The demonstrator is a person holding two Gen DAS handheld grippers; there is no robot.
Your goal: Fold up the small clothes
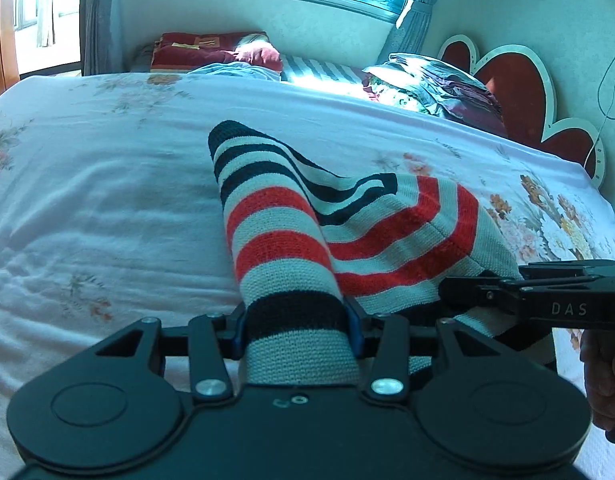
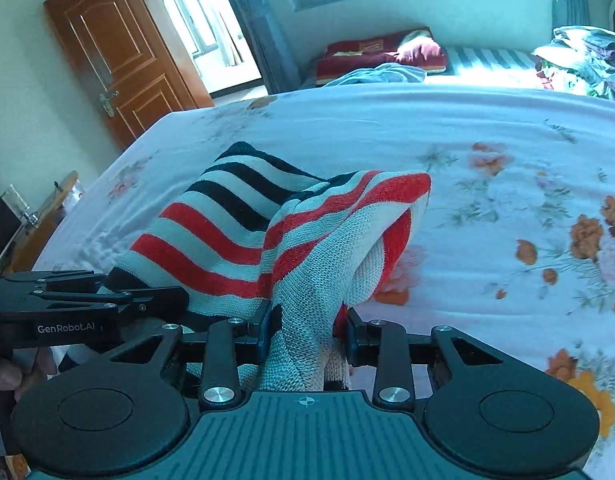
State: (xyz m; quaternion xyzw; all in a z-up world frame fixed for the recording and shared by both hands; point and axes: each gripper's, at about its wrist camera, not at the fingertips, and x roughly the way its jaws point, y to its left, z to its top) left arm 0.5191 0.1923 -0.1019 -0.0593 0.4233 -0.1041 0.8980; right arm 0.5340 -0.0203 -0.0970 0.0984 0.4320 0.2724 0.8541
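Clamped in the left gripper (image 1: 297, 334) and the right gripper (image 2: 307, 332), both grasping one near edge, the striped knit garment (image 1: 347, 232) lifts off the floral bedsheet (image 1: 107, 184). Best to carry both corners forward level, keeping the edge taut, then lay it down squarely.

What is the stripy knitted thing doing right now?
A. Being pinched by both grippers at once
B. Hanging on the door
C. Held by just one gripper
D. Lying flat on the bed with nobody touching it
A: the left gripper and the right gripper each have their fingers closed on the striped knit garment, which is bunched up over the floral bedsheet.
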